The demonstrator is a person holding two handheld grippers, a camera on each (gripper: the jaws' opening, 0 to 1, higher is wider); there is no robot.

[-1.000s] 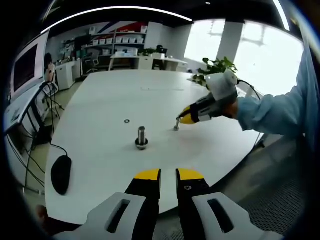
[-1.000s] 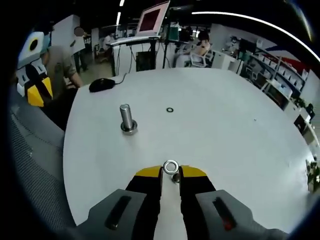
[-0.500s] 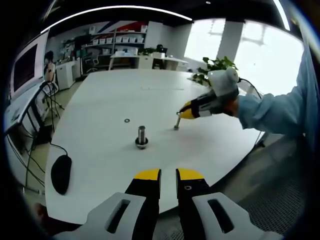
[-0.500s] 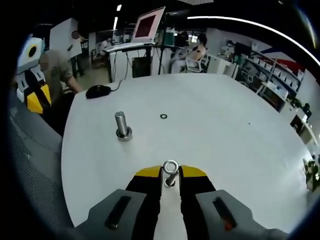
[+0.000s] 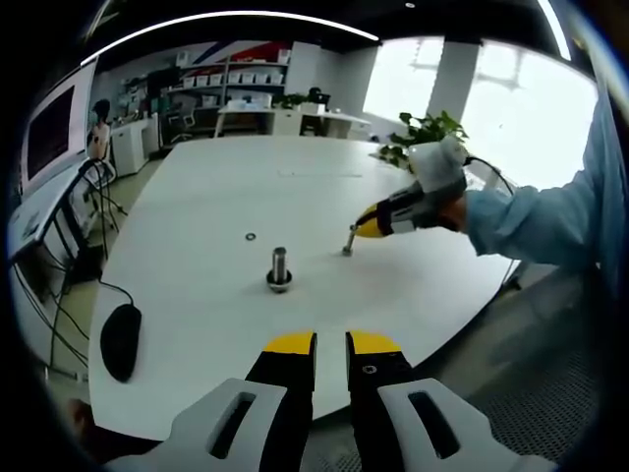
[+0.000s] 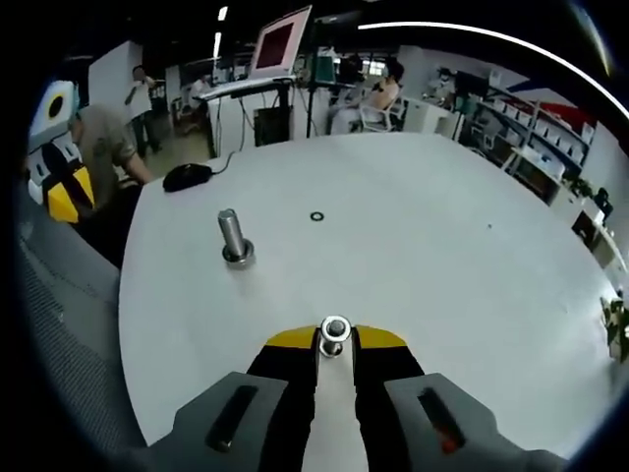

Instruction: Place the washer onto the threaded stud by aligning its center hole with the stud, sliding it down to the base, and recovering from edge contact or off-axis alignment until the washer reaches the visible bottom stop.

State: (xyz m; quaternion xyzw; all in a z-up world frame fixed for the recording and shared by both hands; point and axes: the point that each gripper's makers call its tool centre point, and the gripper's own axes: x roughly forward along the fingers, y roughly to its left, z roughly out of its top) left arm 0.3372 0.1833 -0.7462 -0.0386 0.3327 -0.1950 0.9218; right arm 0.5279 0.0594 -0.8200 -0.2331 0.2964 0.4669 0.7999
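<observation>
1. R gripper (image 6: 335, 339): jaws pinch washer (image 6: 335, 328) by its lower edge, ring upright, hole facing fwd. Raised just above white worktop (image 6: 413, 246).
2. Threaded stud (image 6: 232, 236) stands upright on its base nut, fwd-left of washer, well apart. A 2nd small ring (image 6: 316, 216) lies flat beyond it.
3. L gripper (image 5: 330, 346): jaws nearly together, narrow gap, holding nothing; stud (image 5: 278, 267) ahead.
4. Step in hand: carry washer to stud. Suggest: lift above stud tip, roll wrist so ring lies level, centre hole on axis before lowering.
5. Risk: thin edge grip, so ring may tilt or catch on threads; if so, back off and re-level.
</observation>
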